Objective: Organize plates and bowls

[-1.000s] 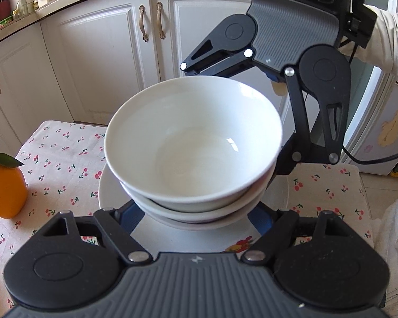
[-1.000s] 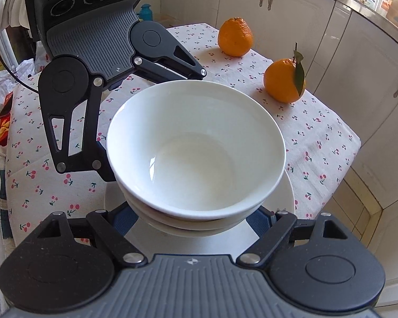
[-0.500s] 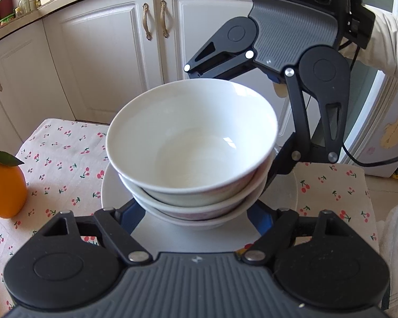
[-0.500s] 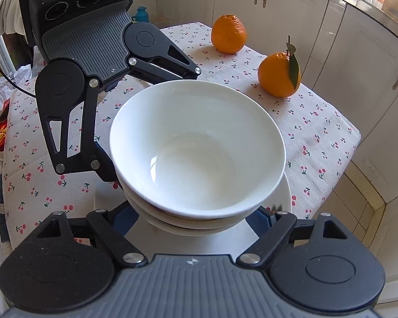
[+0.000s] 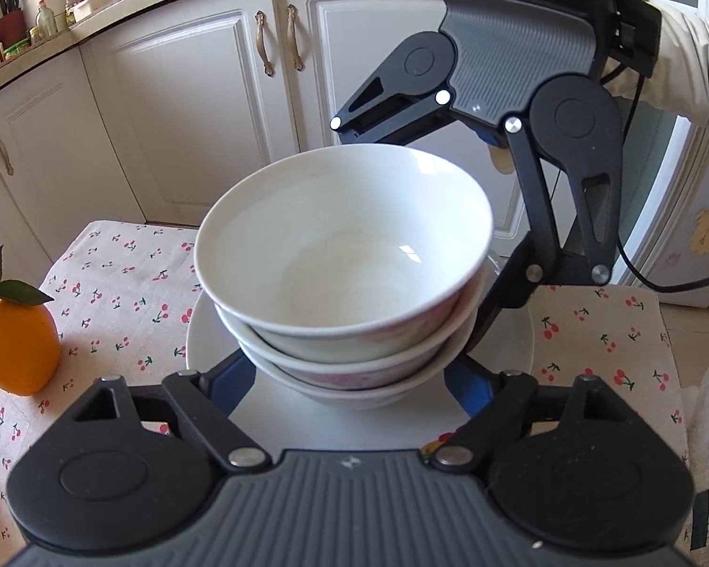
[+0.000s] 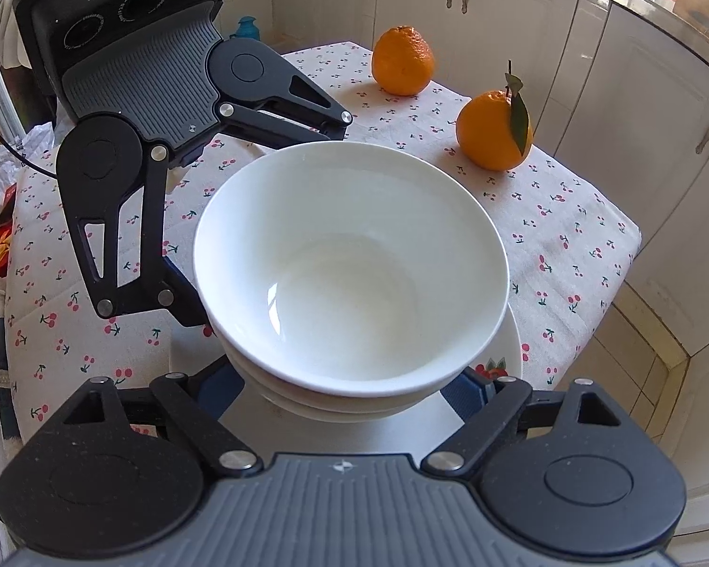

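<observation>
Three white bowls [image 5: 345, 255] are nested in a stack on a white plate [image 5: 515, 359]. The stack fills both views, also in the right wrist view [image 6: 354, 274] on the plate [image 6: 510, 354]. My left gripper [image 5: 350, 378] and my right gripper [image 6: 350, 382] face each other from opposite sides. Each has its blue fingers spread around the base of the stack over the plate's edge. The fingertips are hidden by the bowls, so I cannot tell what they touch. The stack and plate look raised above the cherry-print tablecloth [image 6: 567, 231].
Two oranges [image 6: 404, 66] [image 6: 494, 130] sit on the far part of the table; one with a leaf [image 5: 16, 345] shows at the left. White cabinets [image 5: 203, 108] surround the table. The table's edge drops to a tiled floor [image 6: 638, 368] on the right.
The bowls and plate have risen with both grippers. The table and oranges have dropped lower and farther away in both views.
</observation>
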Available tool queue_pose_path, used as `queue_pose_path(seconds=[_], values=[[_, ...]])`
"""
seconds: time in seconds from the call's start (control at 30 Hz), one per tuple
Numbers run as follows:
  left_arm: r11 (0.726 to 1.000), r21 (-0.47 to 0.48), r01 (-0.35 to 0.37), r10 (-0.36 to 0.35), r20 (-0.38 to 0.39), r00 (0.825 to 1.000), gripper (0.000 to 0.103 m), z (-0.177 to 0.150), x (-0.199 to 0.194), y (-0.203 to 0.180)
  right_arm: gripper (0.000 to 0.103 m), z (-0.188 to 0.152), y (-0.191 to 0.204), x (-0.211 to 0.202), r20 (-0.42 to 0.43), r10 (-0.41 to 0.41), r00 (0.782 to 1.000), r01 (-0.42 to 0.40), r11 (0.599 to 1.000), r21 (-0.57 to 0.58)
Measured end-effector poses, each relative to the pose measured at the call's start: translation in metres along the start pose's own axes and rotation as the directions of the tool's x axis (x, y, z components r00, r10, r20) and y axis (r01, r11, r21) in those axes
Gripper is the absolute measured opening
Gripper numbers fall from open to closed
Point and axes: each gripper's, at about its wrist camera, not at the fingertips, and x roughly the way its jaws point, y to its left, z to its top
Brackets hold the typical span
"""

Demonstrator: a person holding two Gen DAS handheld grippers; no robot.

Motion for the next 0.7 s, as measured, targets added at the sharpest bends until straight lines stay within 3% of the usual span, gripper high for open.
queue_pose_path(seconds=[0.03, 0.27, 0.43, 0.6, 0.7], values=[[1.0, -0.007, -0.005, 0.005, 0.006, 1.0, 0.096, 0.0, -0.002, 0.001, 0.103, 0.0, 0.0, -0.001, 0.009, 0.001, 1.0, -0.001, 1.0, 0.002], [0.995, -0.046, -0.086, 0.087, 0.023, 0.996, 0.097, -0.006, -0.015, -0.002, 0.103, -0.004, 0.008, -0.01, 0.016, -0.054, 0.998, 0.054, 0.998, 0.027], [0.979, -0.1, -0.18, 0.19, 0.093, 0.977, 0.102, -0.011, -0.042, -0.019, 0.103, -0.008, 0.025, -0.027, 0.01, -0.188, 0.982, 0.187, 0.979, 0.082], [0.944, -0.125, -0.305, 0.325, 0.196, 0.925, 0.102, -0.014, -0.077, -0.049, 0.103, -0.015, 0.046, -0.051, 0.013, -0.29, 0.957, 0.281, 0.939, 0.2], [0.9, -0.181, -0.396, 0.431, 0.246, 0.868, 0.103, -0.019, -0.093, -0.07, 0.103, -0.02, 0.063, -0.063, 0.022, -0.343, 0.939, 0.324, 0.904, 0.279]])
